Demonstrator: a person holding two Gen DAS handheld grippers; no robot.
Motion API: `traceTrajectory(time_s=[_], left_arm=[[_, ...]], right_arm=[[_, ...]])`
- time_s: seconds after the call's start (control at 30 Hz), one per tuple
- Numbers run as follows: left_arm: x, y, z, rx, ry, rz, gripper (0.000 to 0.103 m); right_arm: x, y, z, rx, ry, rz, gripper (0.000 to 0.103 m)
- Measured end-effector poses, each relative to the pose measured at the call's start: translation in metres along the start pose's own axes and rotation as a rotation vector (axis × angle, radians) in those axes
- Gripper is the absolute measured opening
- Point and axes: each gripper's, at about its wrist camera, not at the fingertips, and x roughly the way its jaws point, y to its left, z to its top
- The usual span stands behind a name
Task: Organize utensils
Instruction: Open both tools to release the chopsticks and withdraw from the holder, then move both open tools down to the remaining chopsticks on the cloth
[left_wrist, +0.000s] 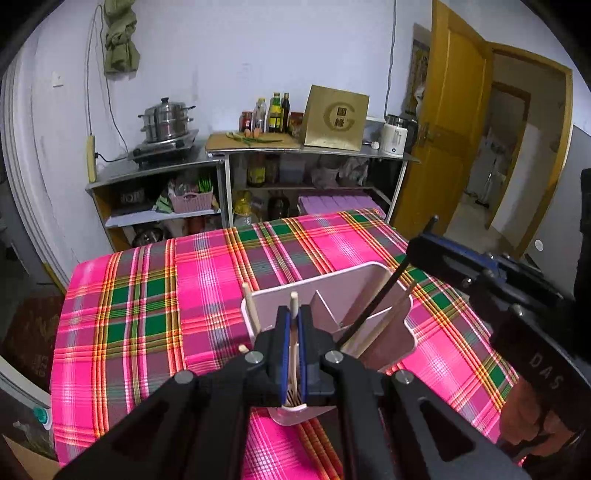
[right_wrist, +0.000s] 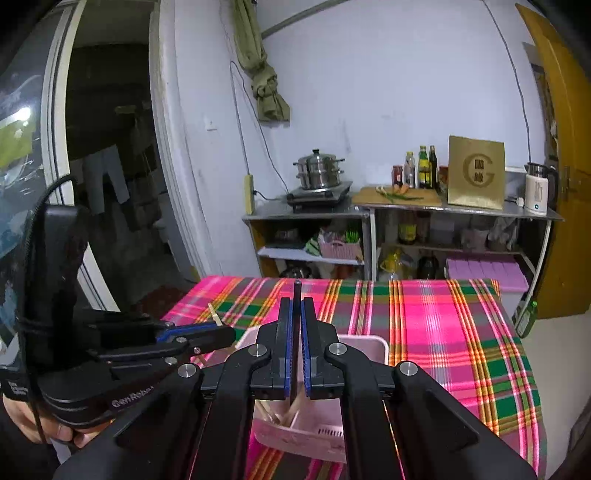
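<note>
A pink divided utensil holder stands on the plaid tablecloth; it also shows in the right wrist view. My left gripper is shut on a light wooden chopstick, held upright over the holder's near-left compartment. More wooden chopsticks lean in the holder. My right gripper is shut on a black chopstick, upright above the holder. The same black chopstick slants into the holder in the left wrist view, held by the right gripper's body.
Metal shelves behind the table carry a steamer pot, bottles, a gold box and a kettle. A yellow door stands open at right. The left gripper body is beside the holder's left.
</note>
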Motion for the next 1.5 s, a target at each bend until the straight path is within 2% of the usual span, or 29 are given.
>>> traceTrajectory(time_s=[0.2,0.27,0.33,0.37,0.6,0.77,1.13,1.3,1.5], left_arm=[[0.002,-0.003,-0.002,-0.007,0.023,0.007,0.005],[0.000,-0.004,-0.004,-0.009,0.026,-0.001,0.008],[-0.004,-0.004,-0.006,-0.009,0.020,-0.006,0.016],[-0.007,-0.005,-0.008,-0.007,0.016,-0.011,0.021],[-0.040,-0.006,-0.025,-0.034,-0.031,-0.025,0.023],[-0.070,-0.006,-0.059,-0.060,-0.071,-0.045,0.024],[-0.109,-0.016,-0.152,-0.089,-0.068,-0.027,0.023],[-0.119,-0.023,-0.187,-0.097,-0.052,-0.022,0.023],[-0.120,-0.026,-0.210,-0.097,-0.026,-0.006,0.023]], right_arm=[[-0.002,-0.002,-0.001,-0.014,0.017,0.008,0.004],[-0.005,-0.002,-0.001,-0.015,0.019,0.006,0.006],[-0.010,-0.003,-0.001,-0.007,0.013,0.008,0.021],[-0.014,-0.004,-0.001,-0.002,0.007,0.011,0.023],[-0.047,-0.007,-0.012,0.009,-0.009,0.014,0.023],[-0.083,-0.009,-0.037,0.019,-0.017,0.004,0.023],[-0.155,-0.007,-0.122,0.033,0.030,-0.020,0.026],[-0.170,-0.006,-0.152,0.054,0.059,-0.024,0.026],[-0.178,-0.009,-0.179,0.085,0.099,-0.030,0.026]])
